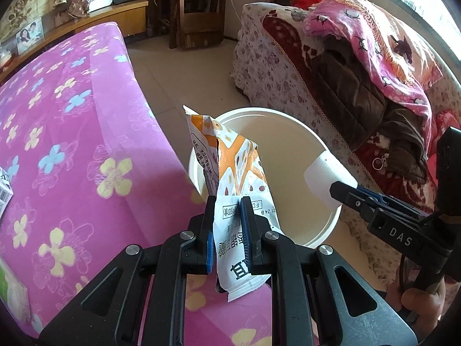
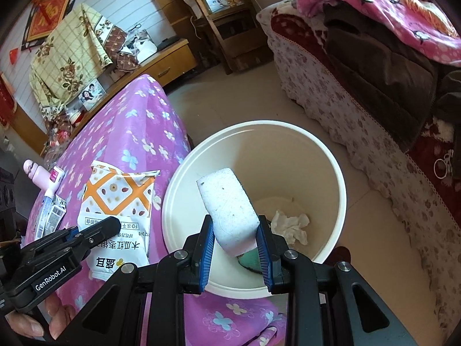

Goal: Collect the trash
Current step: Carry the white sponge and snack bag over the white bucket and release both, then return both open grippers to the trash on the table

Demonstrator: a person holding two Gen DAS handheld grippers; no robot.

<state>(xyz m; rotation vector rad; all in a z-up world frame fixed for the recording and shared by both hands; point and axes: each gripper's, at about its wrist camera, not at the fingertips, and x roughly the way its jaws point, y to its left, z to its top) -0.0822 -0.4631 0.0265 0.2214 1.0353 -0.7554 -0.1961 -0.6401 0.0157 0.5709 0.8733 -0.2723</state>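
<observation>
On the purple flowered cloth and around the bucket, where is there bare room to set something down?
Bare cloth lies beyond the snack packet, toward the far corner. The tiled floor between the bucket and the sofa is open. It is crowded near the pink bottle and small cartons left of the packet.

Orange-white snack wrapper (image 1: 236, 201) upright; white sponge (image 2: 230, 210) over cream bucket (image 2: 331, 155).

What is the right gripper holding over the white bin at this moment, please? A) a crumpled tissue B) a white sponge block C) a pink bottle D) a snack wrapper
B: the right gripper is shut on the white sponge block above the white bin, while the left gripper holds the snack wrapper.
</observation>
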